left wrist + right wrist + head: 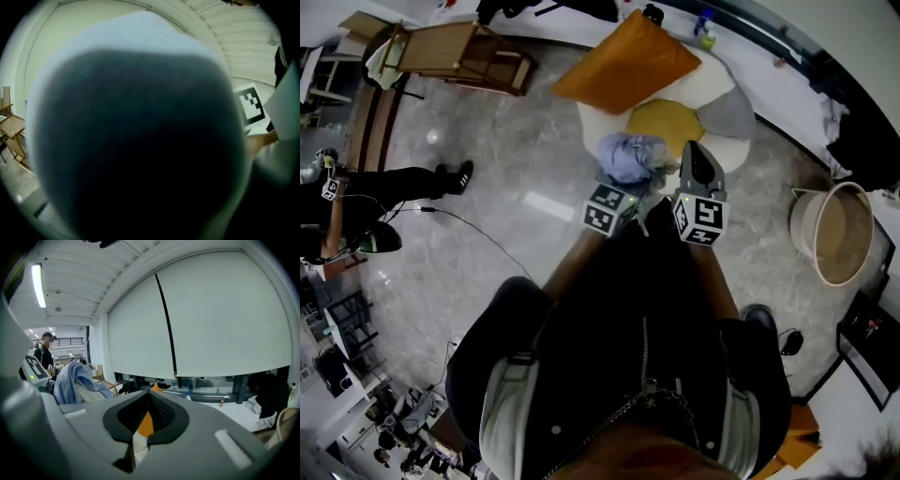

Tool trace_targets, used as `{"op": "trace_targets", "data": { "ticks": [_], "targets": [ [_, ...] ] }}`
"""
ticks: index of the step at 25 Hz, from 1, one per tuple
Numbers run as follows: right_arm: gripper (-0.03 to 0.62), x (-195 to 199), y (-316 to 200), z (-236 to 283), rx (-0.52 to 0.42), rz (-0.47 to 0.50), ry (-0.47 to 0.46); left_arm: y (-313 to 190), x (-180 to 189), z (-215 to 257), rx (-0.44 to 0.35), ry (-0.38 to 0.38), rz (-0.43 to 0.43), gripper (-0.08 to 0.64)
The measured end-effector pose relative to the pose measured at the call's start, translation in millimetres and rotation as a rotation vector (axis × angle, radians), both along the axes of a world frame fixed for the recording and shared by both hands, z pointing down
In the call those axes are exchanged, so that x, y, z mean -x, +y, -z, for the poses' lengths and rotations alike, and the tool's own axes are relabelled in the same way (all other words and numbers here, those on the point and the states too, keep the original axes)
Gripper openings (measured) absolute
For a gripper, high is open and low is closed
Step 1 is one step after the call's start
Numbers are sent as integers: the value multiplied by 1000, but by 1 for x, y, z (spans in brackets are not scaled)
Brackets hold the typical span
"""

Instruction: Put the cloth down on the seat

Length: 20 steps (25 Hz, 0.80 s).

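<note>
A crumpled pale blue cloth [630, 156] hangs bunched over the front edge of the round white seat [705, 81]. My left gripper [628, 180] is shut on it from below. In the left gripper view the cloth [136, 131] fills almost the whole picture and hides the jaws. My right gripper [694, 155] points at the seat just right of the cloth, jaws shut with nothing in them. In the right gripper view, the shut jaws [149, 401] fill the lower part and the cloth [75, 380] shows at the left.
On the seat lie an orange cushion [628, 61], a yellow cushion [666, 122] and a grey one [728, 114]. A beige tub [834, 230] stands on the floor at the right. A wooden folding chair [459, 52] is at the back left, and a person [384, 183] stands at the left.
</note>
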State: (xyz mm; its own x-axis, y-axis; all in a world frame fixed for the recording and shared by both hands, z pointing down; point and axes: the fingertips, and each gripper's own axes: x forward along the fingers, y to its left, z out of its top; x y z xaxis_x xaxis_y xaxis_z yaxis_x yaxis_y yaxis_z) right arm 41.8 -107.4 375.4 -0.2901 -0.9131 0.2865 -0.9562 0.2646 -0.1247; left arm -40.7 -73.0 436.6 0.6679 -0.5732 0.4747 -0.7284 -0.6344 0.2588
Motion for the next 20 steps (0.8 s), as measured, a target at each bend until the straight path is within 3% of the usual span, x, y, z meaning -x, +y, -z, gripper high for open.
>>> {"op": "trace_targets", "data": {
  "ticks": [11, 20],
  "targets": [
    [2, -71, -52, -20, 17, 1, -52, -45, -62, -24, 26, -44, 6, 184],
    [2, -94, -87, -61, 77, -26, -60, -85, -76, -56, 45, -62, -7, 184]
  ]
}}
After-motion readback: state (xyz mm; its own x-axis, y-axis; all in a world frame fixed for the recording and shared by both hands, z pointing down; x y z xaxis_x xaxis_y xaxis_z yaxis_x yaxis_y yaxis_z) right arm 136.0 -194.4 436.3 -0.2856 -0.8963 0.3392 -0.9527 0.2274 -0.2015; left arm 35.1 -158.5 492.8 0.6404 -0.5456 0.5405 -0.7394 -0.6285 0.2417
